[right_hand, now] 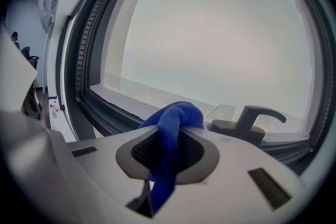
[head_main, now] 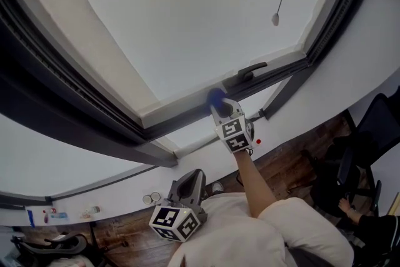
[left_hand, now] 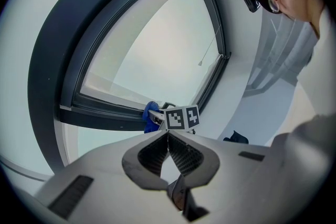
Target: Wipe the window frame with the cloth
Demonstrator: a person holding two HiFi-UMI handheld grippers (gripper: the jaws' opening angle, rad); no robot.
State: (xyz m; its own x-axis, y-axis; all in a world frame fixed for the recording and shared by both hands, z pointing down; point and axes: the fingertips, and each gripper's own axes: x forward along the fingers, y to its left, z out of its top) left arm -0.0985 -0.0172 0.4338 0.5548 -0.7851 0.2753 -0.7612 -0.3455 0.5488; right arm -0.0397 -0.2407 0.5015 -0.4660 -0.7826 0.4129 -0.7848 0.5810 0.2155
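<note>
My right gripper [head_main: 219, 103] is raised to the lower rail of the dark window frame [head_main: 187, 122] and is shut on a blue cloth [head_main: 216, 97]. The cloth [right_hand: 173, 120] bulges out past the jaws toward the frame's bottom rail [right_hand: 113, 113]. A black window handle [head_main: 250, 70] sits just right of the cloth on the same rail; the handle [right_hand: 252, 118] lies close ahead in the right gripper view. My left gripper [head_main: 187, 183] hangs low near the body, shut and empty. In the left gripper view, its tips [left_hand: 168, 136] meet, with the cloth [left_hand: 152, 118] and the right gripper's marker cube [left_hand: 182, 117] beyond.
A blind cord with a small weight [head_main: 275, 19] hangs before the glass at the upper right. A white sill [head_main: 206, 147] runs under the frame. Office chairs [head_main: 369, 147] stand on the wooden floor at the right. Small items [head_main: 50, 217] lie on the ledge at lower left.
</note>
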